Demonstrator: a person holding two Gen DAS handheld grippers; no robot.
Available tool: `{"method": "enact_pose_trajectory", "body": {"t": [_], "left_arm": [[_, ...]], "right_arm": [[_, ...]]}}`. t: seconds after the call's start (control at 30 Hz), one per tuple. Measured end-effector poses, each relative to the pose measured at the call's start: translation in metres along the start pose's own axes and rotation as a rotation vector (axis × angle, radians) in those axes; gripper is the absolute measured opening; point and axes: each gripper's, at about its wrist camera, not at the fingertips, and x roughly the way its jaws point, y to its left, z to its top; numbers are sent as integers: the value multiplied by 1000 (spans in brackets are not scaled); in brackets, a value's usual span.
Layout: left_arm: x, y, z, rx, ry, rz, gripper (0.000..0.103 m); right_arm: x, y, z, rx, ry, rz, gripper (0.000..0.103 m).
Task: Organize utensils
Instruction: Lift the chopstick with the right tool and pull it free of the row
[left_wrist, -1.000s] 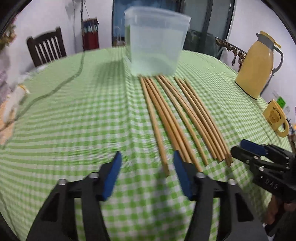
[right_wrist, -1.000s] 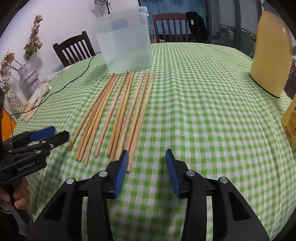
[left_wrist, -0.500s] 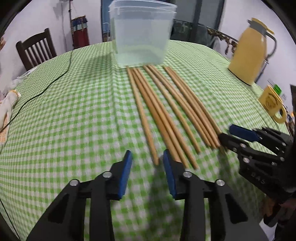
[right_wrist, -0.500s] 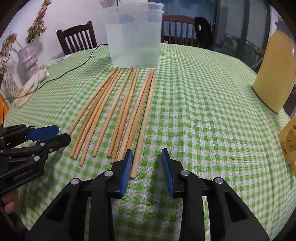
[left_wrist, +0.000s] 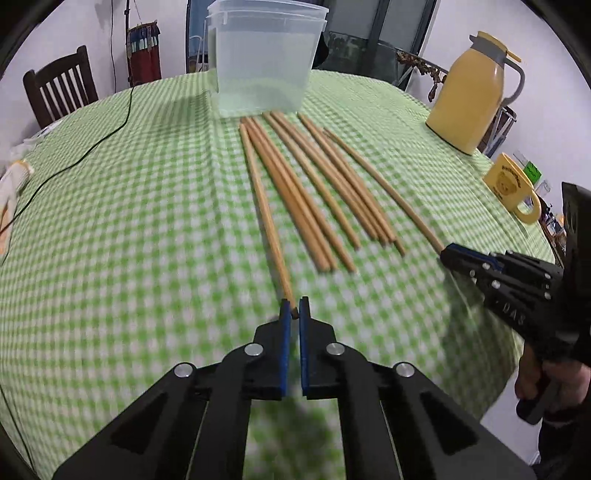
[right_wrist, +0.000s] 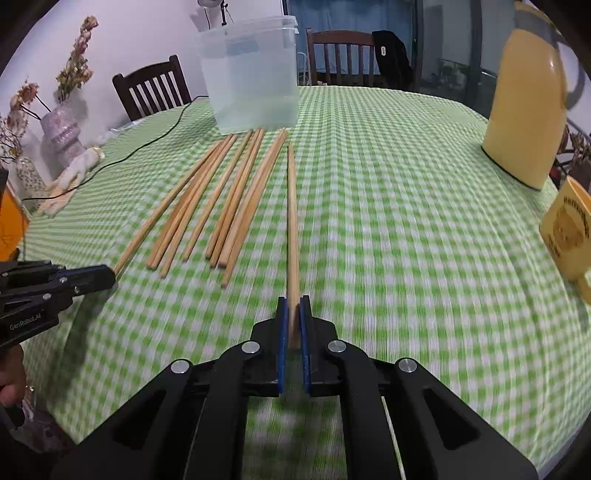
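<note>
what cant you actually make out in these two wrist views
- Right wrist view: the near end of the held chopstick is hidden between the right gripper pads.
- Right wrist view: the mug is cut off by the frame edge, its print unreadable.
- Left wrist view: the tablecloth near the left gripper is blurred.
- Both views: the plastic container contents are unclear through cloudy walls.

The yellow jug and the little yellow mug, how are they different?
The tall yellow plastic jug stands far higher than the small yellow ceramic mug. The jug has a grey lid and grey handle; the mug is open on top, with a yellow handle and a bear picture. Both stand upright on the green checked tablecloth.
</note>
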Motion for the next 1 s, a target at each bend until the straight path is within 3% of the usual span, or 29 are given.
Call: {"method": "enact_pose_trajectory", "body": {"t": [0.17, 0.23, 0.27, 0.33, 0.4, 0.43, 0.47, 0.6, 0.63, 0.7, 0.87, 1.0], "left_arm": [[-5, -7, -15, 40, -13, 28, 3], [-5, -15, -14, 77, -23, 39, 14], [-5, -18, -14, 86, -22, 46, 26], [-1, -22, -13, 93, -8, 50, 29], [-1, -22, -13, 87, -9, 45, 31], [-2, -20, -14, 72, -14, 37, 31], [-3, -18, -14, 53, -18, 25, 31], [-6, -10, -18, -3, -34, -3, 29], [-7, -11, -19, -1, -37, 11, 26], [-7, -11, -20, 10, -40, 43, 15], [-8, -8, -18, -11, -41, 55, 10], [-6, -10, -17, -4, -41, 81, 7]], "right_arm": [[-9, -4, -11, 8, -38, 24, 7], [-8, -4, -9, -3, -36, 25, 7], [-8, -4, -8, -3, -40, 22, 8], [-8, -4, -7, -3, -41, 27, 8], [-10, -4, -8, -1, -46, 31, 19], [-11, -5, -8, 5, -55, 45, 33], [-13, -4, -9, 8, -66, 54, 42], [-15, 0, -11, -26, -88, 34, 40], [-13, 1, -11, -33, -84, 36, 33], [-12, 5, -13, -50, -81, 20, 29], [-17, 17, -22, -118, -130, -31, 13], [-15, 20, -23, -133, -124, -51, 13]]}}
